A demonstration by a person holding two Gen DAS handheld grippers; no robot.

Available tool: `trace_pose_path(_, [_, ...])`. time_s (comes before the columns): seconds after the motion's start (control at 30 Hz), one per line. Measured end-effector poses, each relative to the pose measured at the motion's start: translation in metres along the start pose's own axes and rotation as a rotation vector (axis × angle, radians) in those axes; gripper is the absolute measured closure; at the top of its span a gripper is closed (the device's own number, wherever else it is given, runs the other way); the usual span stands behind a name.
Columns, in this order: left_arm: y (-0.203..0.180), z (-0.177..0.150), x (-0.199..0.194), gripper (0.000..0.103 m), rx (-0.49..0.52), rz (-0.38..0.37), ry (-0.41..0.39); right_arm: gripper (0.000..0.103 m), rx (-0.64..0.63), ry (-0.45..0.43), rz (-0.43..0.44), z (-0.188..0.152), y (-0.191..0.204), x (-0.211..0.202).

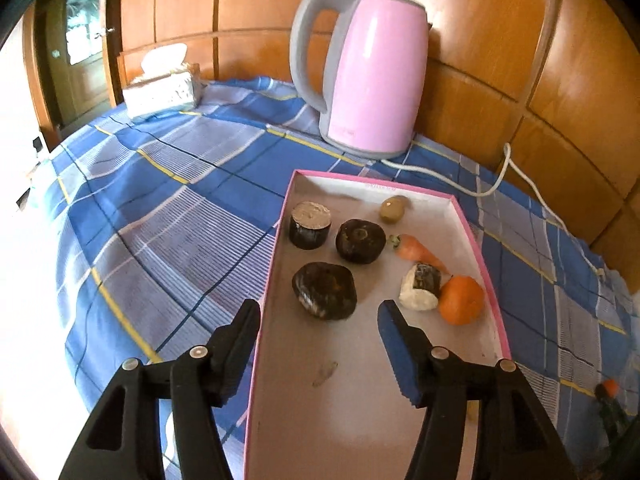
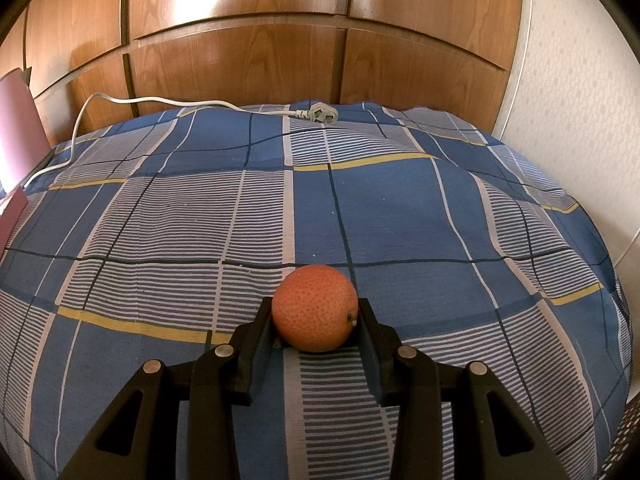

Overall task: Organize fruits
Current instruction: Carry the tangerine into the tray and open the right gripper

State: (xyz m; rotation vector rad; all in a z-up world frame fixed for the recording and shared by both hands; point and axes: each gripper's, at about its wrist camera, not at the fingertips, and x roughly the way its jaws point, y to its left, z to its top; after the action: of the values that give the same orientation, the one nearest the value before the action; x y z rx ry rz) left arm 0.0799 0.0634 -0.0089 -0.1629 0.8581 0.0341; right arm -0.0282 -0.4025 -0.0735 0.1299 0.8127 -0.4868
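Observation:
In the left wrist view a shallow pink-rimmed box (image 1: 280, 248) lies on the checked cloth. It holds three dark round pieces (image 1: 325, 289), a white-and-dark piece (image 1: 420, 287), a small carrot (image 1: 418, 250), an orange (image 1: 461, 300) and a small brown fruit (image 1: 394, 209). My left gripper (image 1: 320, 312) is open and empty above the box's near half. In the right wrist view my right gripper (image 2: 315, 312) is shut on a second orange (image 2: 315, 307), close to the cloth.
A pink kettle (image 1: 372, 72) stands behind the box, its white cord (image 1: 504, 176) trailing right to a plug (image 2: 320, 113). A tissue box (image 1: 164, 86) sits far left. Wooden panels back the table; the cloth drops off at the right edge (image 2: 616, 288).

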Motion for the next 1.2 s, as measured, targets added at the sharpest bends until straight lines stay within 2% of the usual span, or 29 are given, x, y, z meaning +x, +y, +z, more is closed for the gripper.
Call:
trace_pose_path(0.33, [-0.007,-0.015,-0.043,0.034,0.008,-0.004,-0.112,0.064,0.0,0.001,0.001,0.001,0.0,0.0])
trace_pose_path(0.47, [-0.006,-0.02,-0.05,0.03,0.009,0.004,-0.127,0.064,-0.004,0.006,-0.004,0.001,0.001,-0.001])
trace_pose_path(0.8, [0.004,-0.028,-0.053,0.03,-0.012,0.001,-0.127,0.064,-0.024,0.022,-0.001,0.001,0.005,-0.003])
trace_pose_path(0.97, [0.013,-0.03,-0.051,0.029,-0.03,0.006,-0.117,0.064,-0.051,0.044,0.041,0.004,0.015,-0.006])
trace_pose_path(1.2, [0.026,-0.035,-0.049,0.028,-0.064,0.023,-0.103,0.064,-0.12,0.084,0.163,0.005,0.046,-0.012])
